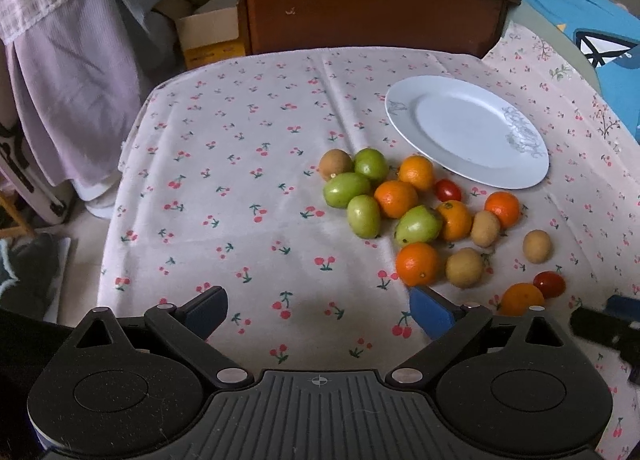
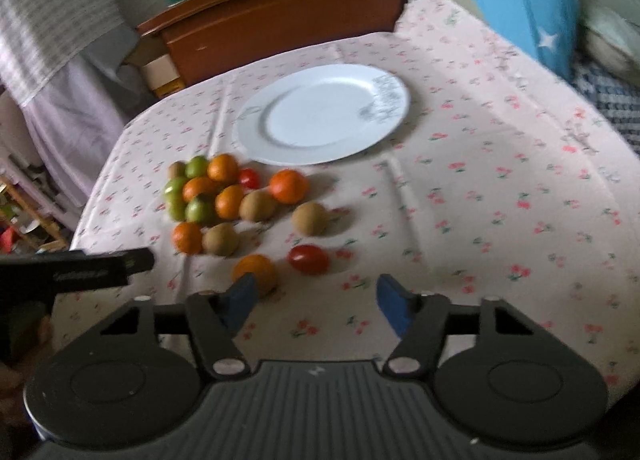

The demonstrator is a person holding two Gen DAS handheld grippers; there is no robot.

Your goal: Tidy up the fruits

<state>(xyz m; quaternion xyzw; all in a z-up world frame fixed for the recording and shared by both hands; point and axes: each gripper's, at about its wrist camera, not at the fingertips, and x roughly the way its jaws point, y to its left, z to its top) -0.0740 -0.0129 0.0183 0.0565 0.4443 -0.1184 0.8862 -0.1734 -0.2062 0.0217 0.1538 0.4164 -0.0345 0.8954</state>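
Note:
A pile of fruit lies on the cherry-print tablecloth (image 1: 240, 200): several oranges (image 1: 396, 198), green fruits (image 1: 363, 216), brown kiwis (image 1: 464, 267) and red tomatoes (image 1: 549, 284). An empty white plate (image 1: 468, 128) sits behind them; it also shows in the right wrist view (image 2: 324, 112). My left gripper (image 1: 320, 312) is open and empty, low over the cloth, left of the pile. My right gripper (image 2: 316, 300) is open and empty, just in front of an orange (image 2: 256, 272) and a red tomato (image 2: 309, 259).
A brown wooden cabinet (image 1: 368, 4) stands behind the table. A cardboard box (image 1: 208, 32) and hanging cloth (image 1: 72, 92) are at the left. Blue bedding (image 1: 580, 20) lies at the right. The left gripper's body (image 2: 72, 268) shows at the left of the right wrist view.

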